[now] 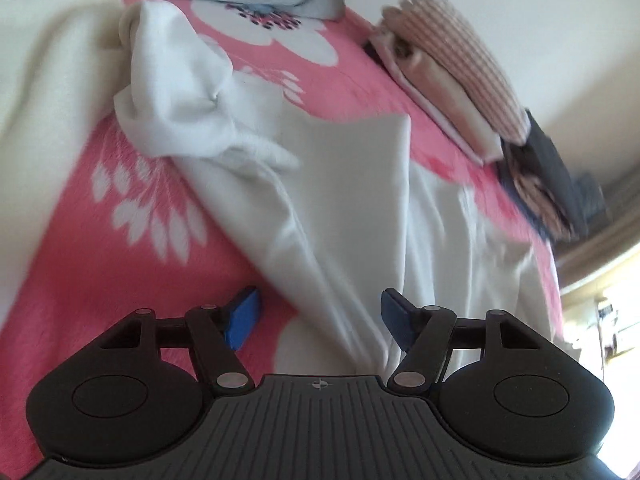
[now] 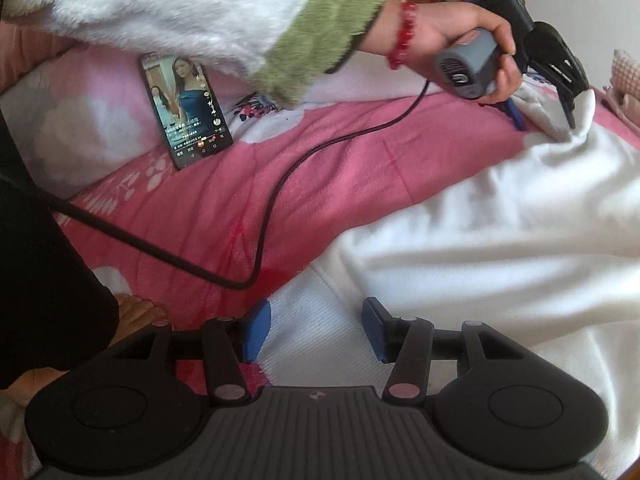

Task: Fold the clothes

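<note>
My right gripper (image 2: pixel 316 330) hovers with jaws apart over the ribbed hem of the white garment (image 2: pixel 480 240) on the pink floral bed (image 2: pixel 192 208), nothing pinched. My left gripper (image 1: pixel 316 320), jaws likewise apart and empty, hangs just above a long fold of the same garment, its bunched sleeve (image 1: pixel 180 92) lying ahead. The fold is at the re-gripping stage, I judge: each gripper must next close on an edge. Farther off, finished folded clothes (image 1: pixel 448 68) are stacked to the right, a phone (image 2: pixel 186 110) to the left.
</note>
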